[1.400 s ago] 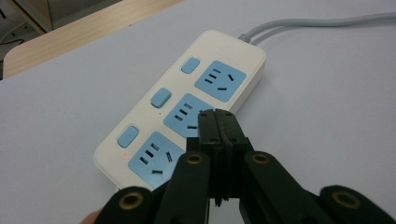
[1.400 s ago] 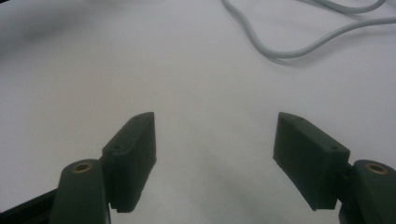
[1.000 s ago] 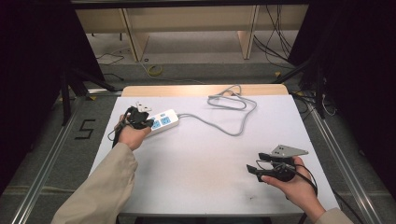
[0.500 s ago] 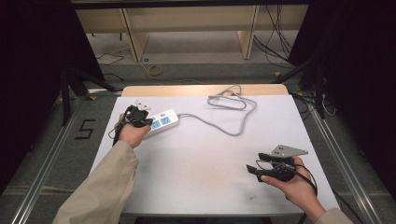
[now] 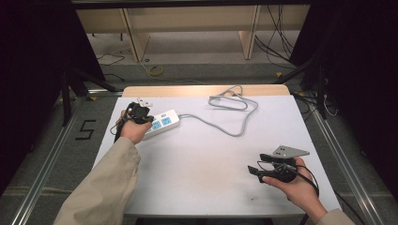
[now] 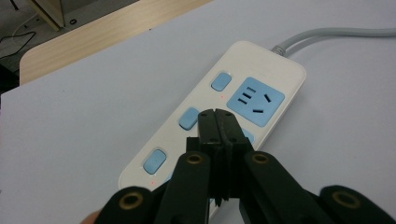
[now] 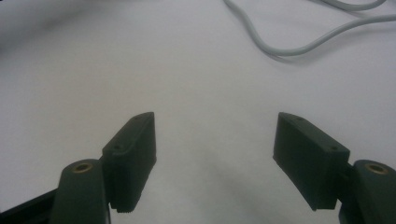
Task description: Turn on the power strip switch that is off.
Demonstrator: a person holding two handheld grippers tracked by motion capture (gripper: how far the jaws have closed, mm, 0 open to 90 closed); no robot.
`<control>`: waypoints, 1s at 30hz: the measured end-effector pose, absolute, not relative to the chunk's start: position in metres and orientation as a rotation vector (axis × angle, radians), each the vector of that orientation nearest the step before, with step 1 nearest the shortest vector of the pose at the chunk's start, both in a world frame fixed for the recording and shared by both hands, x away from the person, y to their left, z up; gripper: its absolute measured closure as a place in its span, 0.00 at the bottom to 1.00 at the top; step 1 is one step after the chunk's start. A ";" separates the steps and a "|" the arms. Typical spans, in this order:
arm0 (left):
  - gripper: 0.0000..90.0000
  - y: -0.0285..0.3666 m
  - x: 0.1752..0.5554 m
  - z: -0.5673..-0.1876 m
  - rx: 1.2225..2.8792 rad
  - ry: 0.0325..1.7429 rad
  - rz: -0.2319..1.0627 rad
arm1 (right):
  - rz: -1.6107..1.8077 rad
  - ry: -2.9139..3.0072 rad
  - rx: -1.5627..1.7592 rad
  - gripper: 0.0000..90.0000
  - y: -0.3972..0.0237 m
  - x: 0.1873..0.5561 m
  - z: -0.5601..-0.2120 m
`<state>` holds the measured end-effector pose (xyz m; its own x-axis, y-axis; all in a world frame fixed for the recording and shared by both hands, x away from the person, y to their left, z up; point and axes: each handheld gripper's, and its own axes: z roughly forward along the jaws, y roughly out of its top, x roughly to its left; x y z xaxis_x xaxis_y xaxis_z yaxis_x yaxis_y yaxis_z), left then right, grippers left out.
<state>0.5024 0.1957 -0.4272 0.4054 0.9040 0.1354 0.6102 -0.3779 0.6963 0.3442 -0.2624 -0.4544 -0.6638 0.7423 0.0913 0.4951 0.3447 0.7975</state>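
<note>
Left gripper (image 6: pixel 218 114): jaws fully closed, tips pressed together, holding nothing; the joined tips sit over the middle of the power strip (image 6: pixel 243 98), beside the central blue switch (image 6: pixel 188 117), whether touching it cannot be told. Closed tips make a single narrow point, which suits pressing a small rocker rather than grasping; that appears to be the work in hand. Power strip: white, three blue switches along one edge with blue socket faces beside them, lying flat near the table's far left corner (image 5: pixel 162 123), set aslant. Its grey cord (image 5: pixel 225 123) leaves the end away from the hand, runs rightward across the table (image 5: pixel 197 178) and coils in a loose loop near the far edge. Left hand (image 5: pixel 133 127): forearm in a beige sleeve (image 5: pixel 101 187) reaching forward from the near edge, gripper pitched down onto the strip from its near end. Right gripper (image 5: pixel 263 165): jaws wide apart, empty, with bare white surface between them in the right gripper view (image 7: pixel 215 154); it lies level, jaws pointing left toward the table's centre. Right hand (image 5: pixel 293 183): rests low at the near right corner, well apart from strip and cord, evidently idle while the left does the pressing. Grey three-cornered plate (image 5: pixel 290 151) sits atop the right gripper.
</note>
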 end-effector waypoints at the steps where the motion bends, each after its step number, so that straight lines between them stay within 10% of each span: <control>1: 1.00 0.196 0.504 -0.427 2.114 1.285 0.693 | 1.224 2.325 1.104 0.34 -0.262 0.344 -0.454; 30: 1.00 0.197 0.523 -0.426 2.117 1.322 0.693 | 1.225 2.328 1.104 0.34 -0.263 0.344 -0.455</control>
<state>0.5228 0.1971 -0.4261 0.3852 0.9126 0.1371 0.6323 -0.3692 0.6811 0.3444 -0.2627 -0.4548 -0.6651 0.7409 0.0932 0.4962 0.3453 0.7966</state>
